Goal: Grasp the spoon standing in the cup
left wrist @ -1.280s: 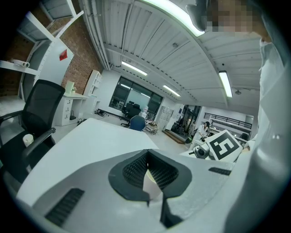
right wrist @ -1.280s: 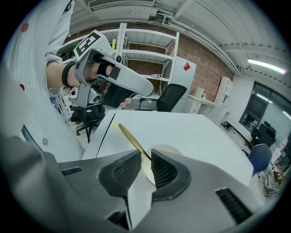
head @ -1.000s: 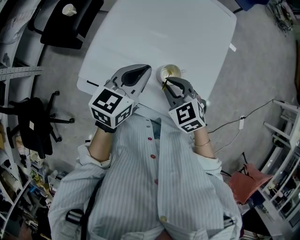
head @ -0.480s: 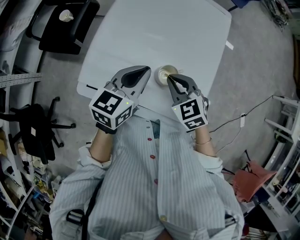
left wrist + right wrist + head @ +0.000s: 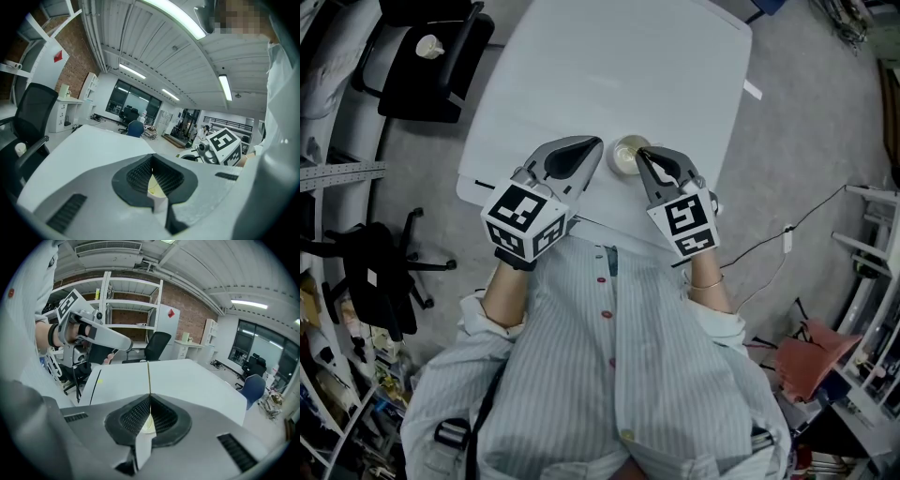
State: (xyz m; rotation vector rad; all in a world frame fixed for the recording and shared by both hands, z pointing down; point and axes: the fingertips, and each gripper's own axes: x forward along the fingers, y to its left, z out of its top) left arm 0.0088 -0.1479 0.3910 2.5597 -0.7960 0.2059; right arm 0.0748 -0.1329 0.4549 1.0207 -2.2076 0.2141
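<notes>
A cream cup (image 5: 627, 156) stands near the front edge of the white table (image 5: 619, 66). A thin spoon handle (image 5: 149, 377) rises straight up from between the jaws in the right gripper view. My right gripper (image 5: 641, 153) hangs over the cup's right rim, shut on that handle. The cup's pale rim (image 5: 148, 422) shows just under the jaws. My left gripper (image 5: 597, 142) hovers just left of the cup with its jaws together and nothing between them. It also appears in the right gripper view as the left gripper (image 5: 128, 346).
A black office chair (image 5: 431, 47) with a small pale object on its seat stands off the table's far left corner. Another black chair (image 5: 375, 267) is on the floor to the left. A cable (image 5: 787, 234) runs across the floor on the right.
The right gripper's jaws have closed from open onto the spoon handle and shifted slightly towards the cup. The left gripper has stayed beside the cup.
</notes>
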